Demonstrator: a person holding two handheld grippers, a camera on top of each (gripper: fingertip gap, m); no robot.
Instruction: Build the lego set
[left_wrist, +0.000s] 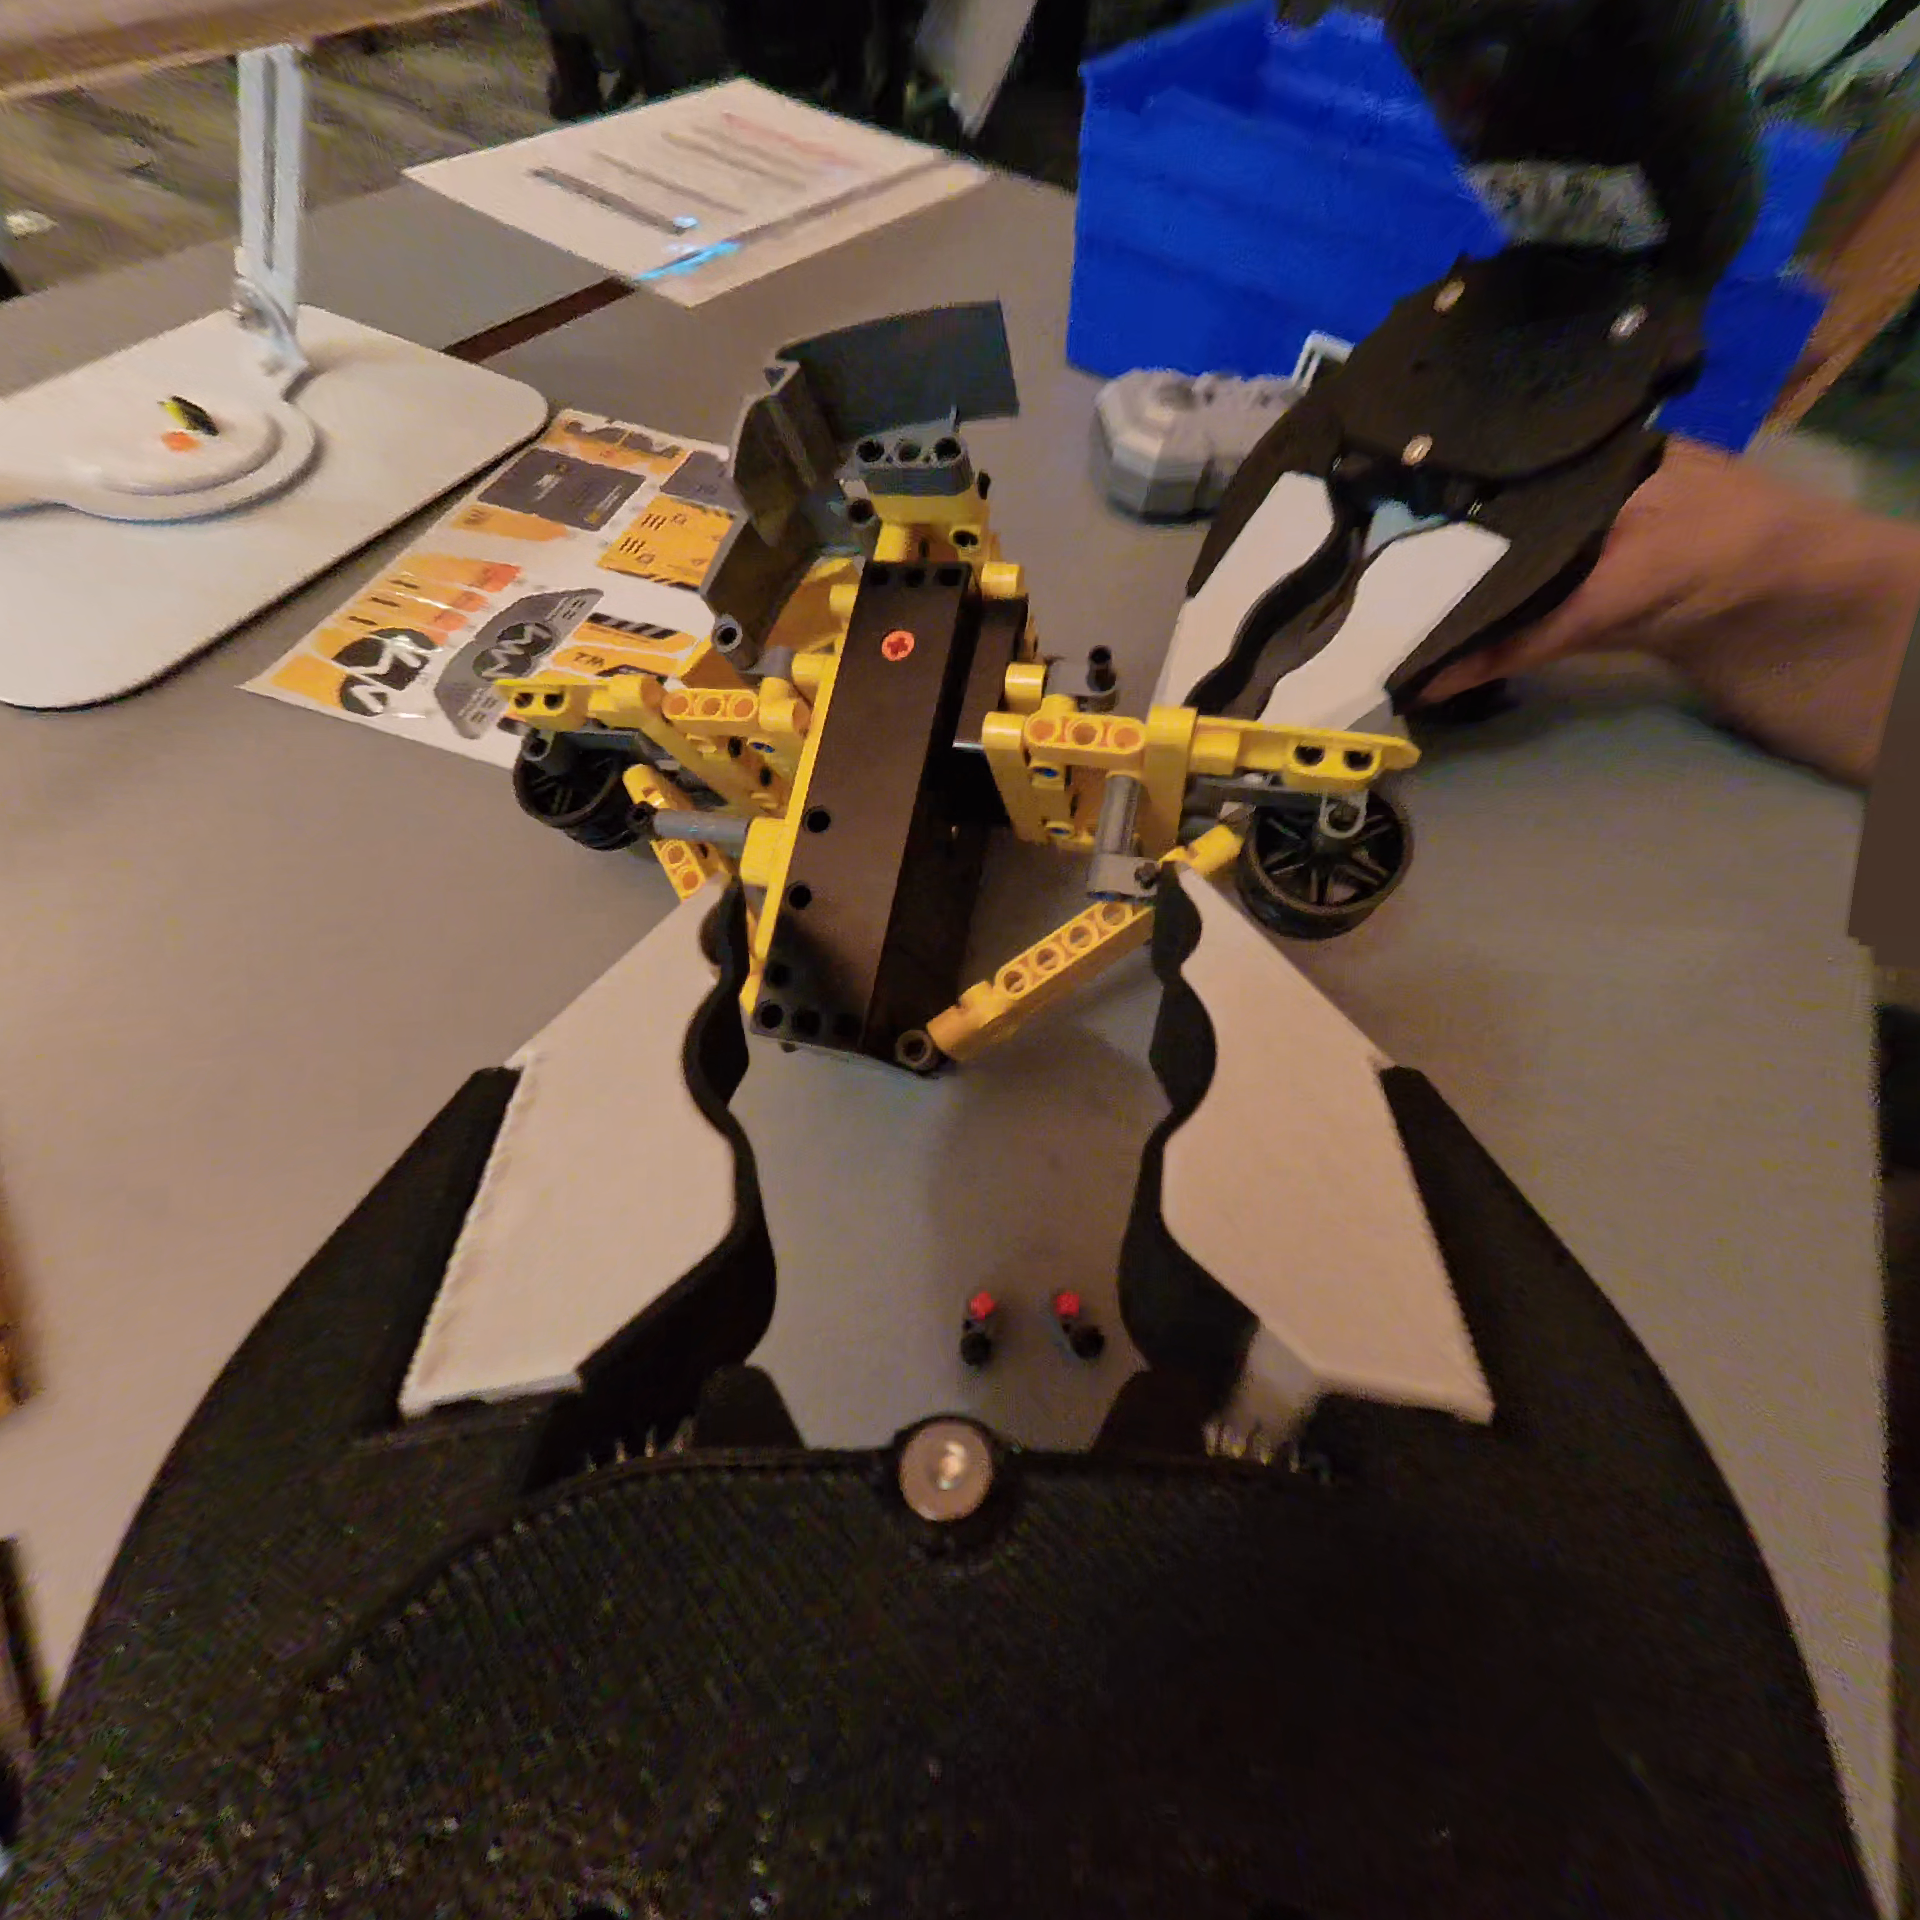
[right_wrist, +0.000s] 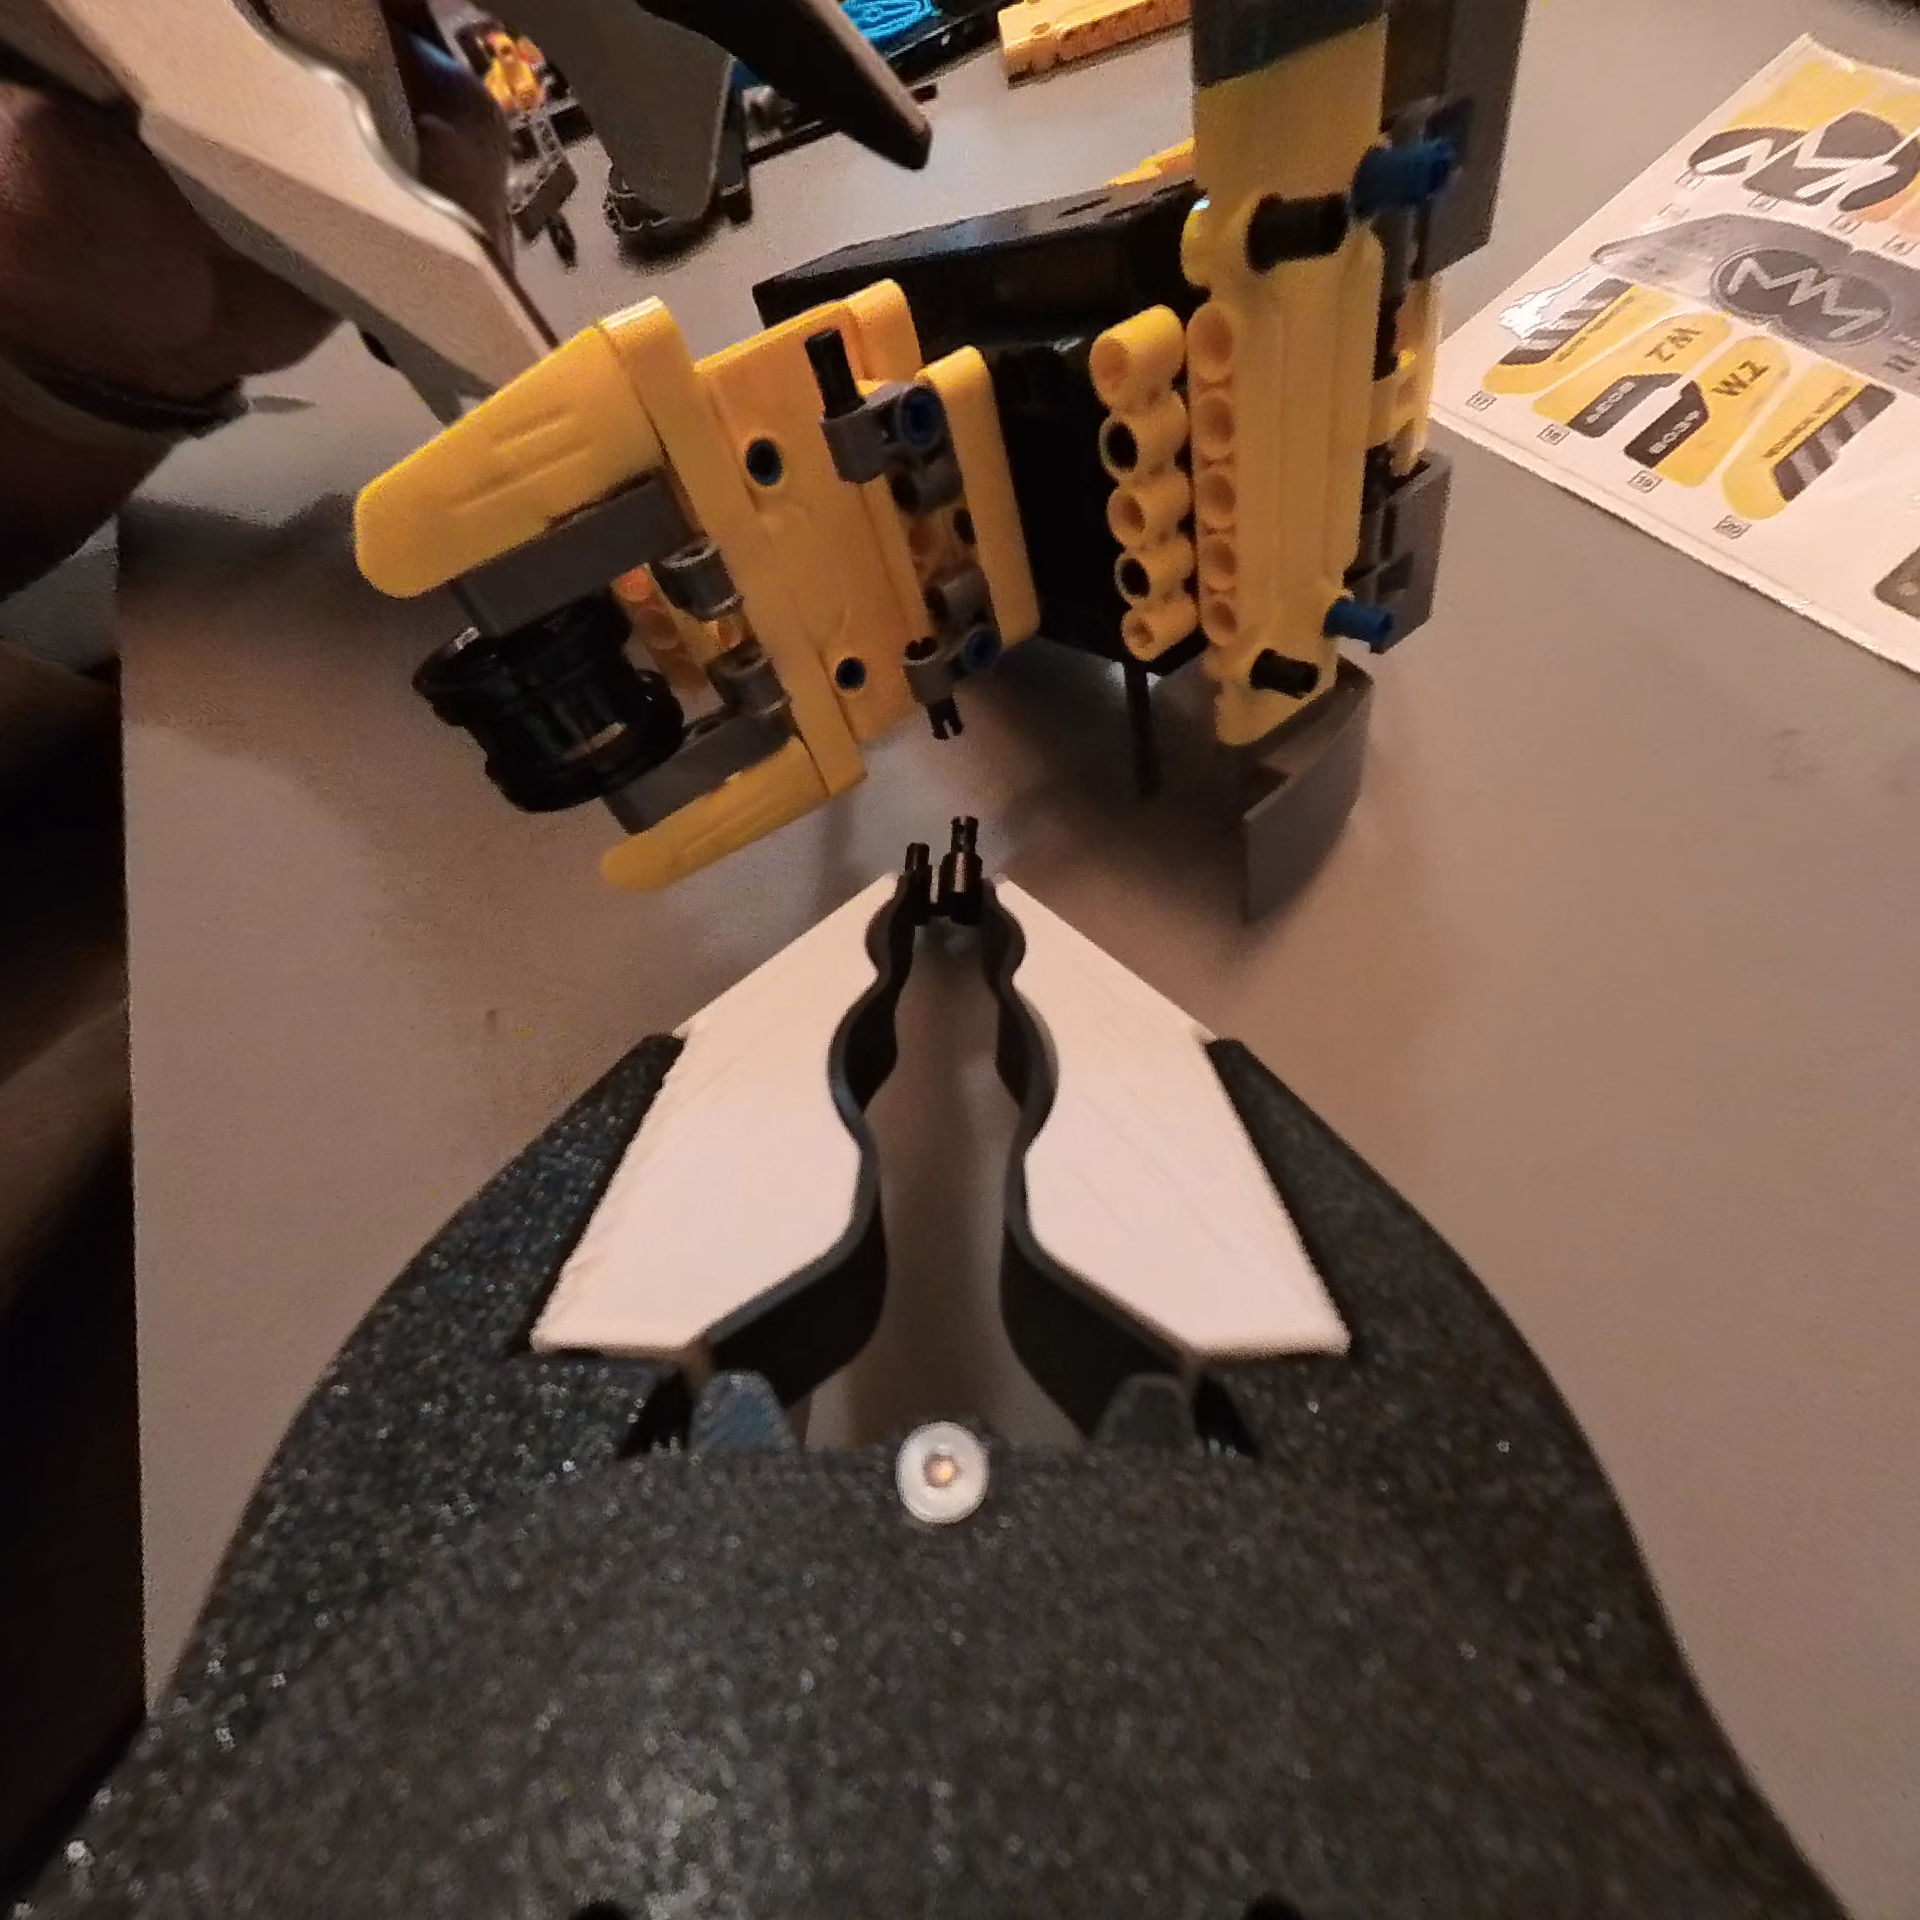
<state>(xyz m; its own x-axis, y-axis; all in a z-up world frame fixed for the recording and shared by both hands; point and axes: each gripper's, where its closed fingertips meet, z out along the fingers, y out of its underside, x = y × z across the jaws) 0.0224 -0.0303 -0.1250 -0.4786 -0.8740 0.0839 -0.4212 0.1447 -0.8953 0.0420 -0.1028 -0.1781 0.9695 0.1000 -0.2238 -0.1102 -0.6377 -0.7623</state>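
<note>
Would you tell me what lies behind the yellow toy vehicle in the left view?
Behind the toy vehicle lie a sticker sheet, a grey part and a blue bin; the vehicle covers part of the sheet.

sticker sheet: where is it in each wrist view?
Left wrist view: sticker sheet lies flat, left of centre, beside the yellow-and-black brick vehicle model.
Right wrist view: upper-right edge, partly cut off.
Shared landmark: the model.
</note>
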